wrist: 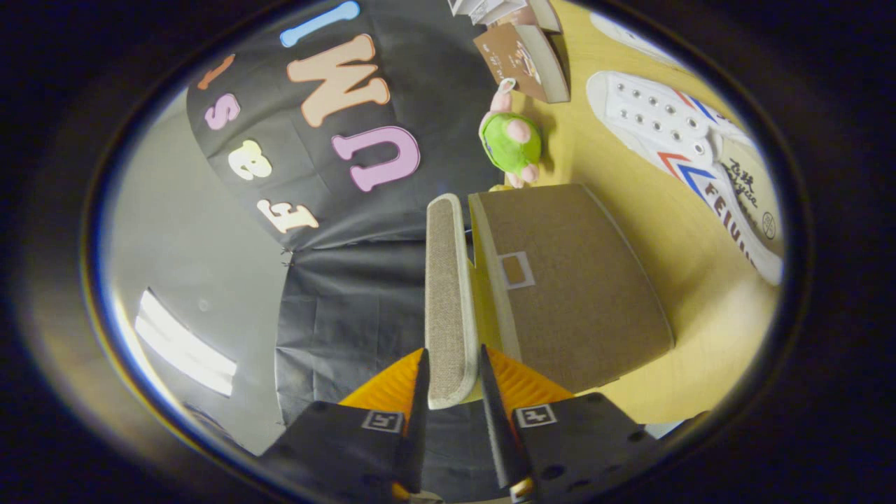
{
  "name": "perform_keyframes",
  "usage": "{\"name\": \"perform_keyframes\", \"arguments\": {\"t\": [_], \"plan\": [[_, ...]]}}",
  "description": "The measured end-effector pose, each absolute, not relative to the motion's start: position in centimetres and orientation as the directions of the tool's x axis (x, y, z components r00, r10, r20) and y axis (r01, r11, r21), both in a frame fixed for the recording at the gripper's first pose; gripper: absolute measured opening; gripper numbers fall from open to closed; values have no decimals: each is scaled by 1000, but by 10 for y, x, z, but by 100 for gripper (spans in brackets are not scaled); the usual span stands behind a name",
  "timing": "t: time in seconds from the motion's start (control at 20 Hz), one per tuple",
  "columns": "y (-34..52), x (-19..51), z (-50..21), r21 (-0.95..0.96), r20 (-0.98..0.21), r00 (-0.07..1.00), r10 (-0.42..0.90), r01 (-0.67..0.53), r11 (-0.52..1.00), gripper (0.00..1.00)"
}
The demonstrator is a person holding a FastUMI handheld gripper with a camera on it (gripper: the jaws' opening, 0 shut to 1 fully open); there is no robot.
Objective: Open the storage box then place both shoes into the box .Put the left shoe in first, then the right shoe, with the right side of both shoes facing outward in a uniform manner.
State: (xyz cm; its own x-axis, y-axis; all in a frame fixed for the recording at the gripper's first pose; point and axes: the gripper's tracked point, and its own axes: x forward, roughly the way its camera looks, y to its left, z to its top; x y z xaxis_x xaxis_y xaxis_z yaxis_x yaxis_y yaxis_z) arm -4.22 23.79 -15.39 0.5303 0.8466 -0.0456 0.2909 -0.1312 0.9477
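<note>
My jaws (451,378) pinch the storage box (574,280) lid (446,301) by its edge; it looks light and stiff.

The gripper (453,367) clamps the edge of the lid (446,294), raised off the brown storage box (574,287) on the table (707,315), a white shoe (689,150) and green plush toy (514,143) beyond.

Gripper (453,364): orange ribbed fingers (388,385) on black bodies (each apparently bearing a square marker).
</note>
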Motion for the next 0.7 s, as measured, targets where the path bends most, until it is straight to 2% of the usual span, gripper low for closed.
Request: {"name": "perform_keyframes", "arguments": {"t": [0.05, 0.45, 0.7], "plan": [[241, -43, -148, 950, -37, 520, 853, 284, -132, 39], [262, -55, -124, 957, -2, 433, 901, 262, -123, 39], [269, -56, -105, 969, 35, 423, 906, 209, -135, 39]]}}
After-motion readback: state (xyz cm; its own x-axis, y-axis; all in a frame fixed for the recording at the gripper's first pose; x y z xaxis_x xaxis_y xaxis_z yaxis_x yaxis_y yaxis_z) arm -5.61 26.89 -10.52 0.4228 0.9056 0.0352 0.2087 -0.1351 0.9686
